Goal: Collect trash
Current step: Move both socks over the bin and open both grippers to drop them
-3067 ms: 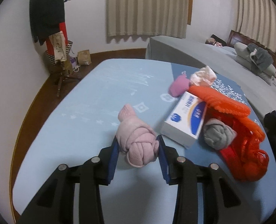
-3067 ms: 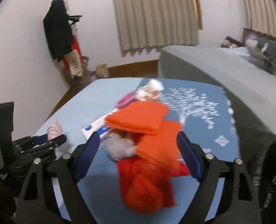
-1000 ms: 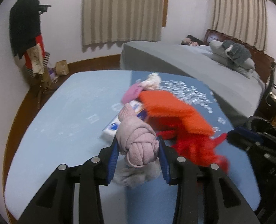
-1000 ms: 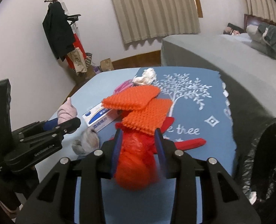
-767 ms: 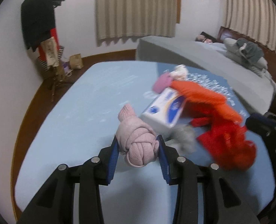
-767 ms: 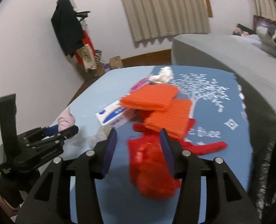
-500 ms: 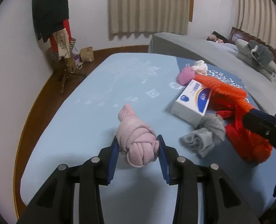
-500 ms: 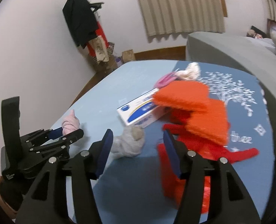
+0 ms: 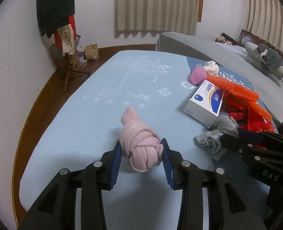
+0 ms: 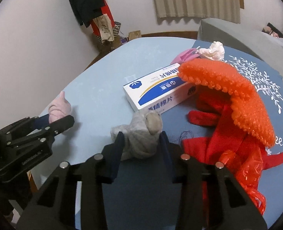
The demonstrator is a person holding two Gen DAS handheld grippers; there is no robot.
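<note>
My left gripper (image 9: 141, 149) is shut on a rolled pink sock (image 9: 139, 143) above the blue cloth-covered table (image 9: 107, 103); it also shows in the right wrist view (image 10: 58, 108). My right gripper (image 10: 141, 140) has its pads against both sides of a grey rolled sock (image 10: 141, 134), which also shows in the left wrist view (image 9: 216, 134). Behind lie a white and blue box (image 10: 160, 90), orange foam nets (image 10: 237, 99), red gloves and a red plastic bag (image 10: 243, 164), a crumpled tissue (image 10: 214, 50) and a pink item (image 10: 183, 56).
A coat rack (image 9: 63, 28) with clothes and a paper bag (image 9: 91, 51) stand by the wall at left. A grey bed (image 9: 227, 57) lies behind the table. The table's left half (image 9: 84, 118) bears only the printed cloth.
My right gripper let go of the red bag, swung left and closed around the grey sock. My left gripper kept hold of the pink sock while its view shifted.
</note>
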